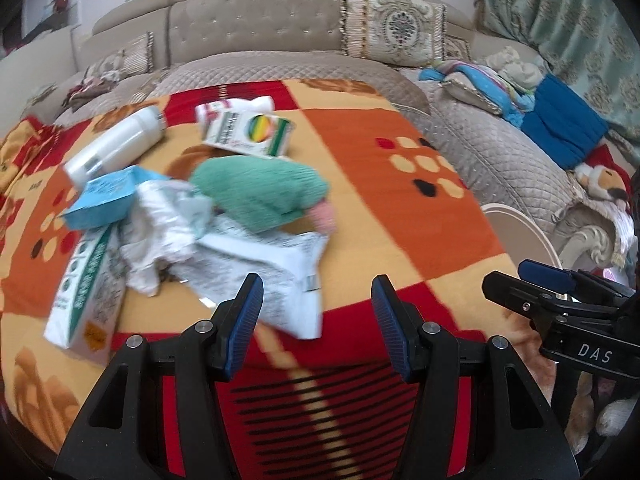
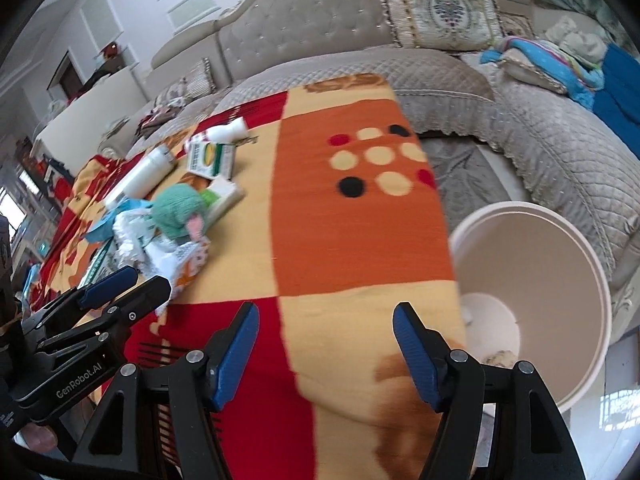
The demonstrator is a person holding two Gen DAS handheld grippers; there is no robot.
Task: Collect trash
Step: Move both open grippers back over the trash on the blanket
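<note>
Orange, red and cream squares of a blanket (image 1: 360, 152) are covering the table under me, and I am taking the white bin (image 2: 576, 264) at its edge as my landmark. In the left wrist view my left gripper (image 1: 316, 320) is hanging over the near edge with its jaws spread and nothing between them. The trash is lying on the side of the table away from the bin: a crumpled white wrapper (image 1: 256, 264) just ahead of my jaws, a white carton with green print (image 1: 86, 300), a light blue box (image 1: 100, 200), a white bottle (image 1: 116, 144), a box with a rainbow disc (image 1: 248, 132) and a green knitted thing (image 1: 260, 188). Only a sliver of the bin's rim is showing here.

In the right wrist view my right gripper (image 2: 324, 344) is likewise empty, jaws spread, hovering beside the bin, which is holding a few scraps at its bottom. I judge I am between pickups. The next move calls for reaching away from the bin to the pile, closing on one piece, probably that wrapper, and carrying it over the rim. Beyond the bin a grey quilted sofa (image 2: 560, 152) with patterned cushions is curving round the table.
</note>
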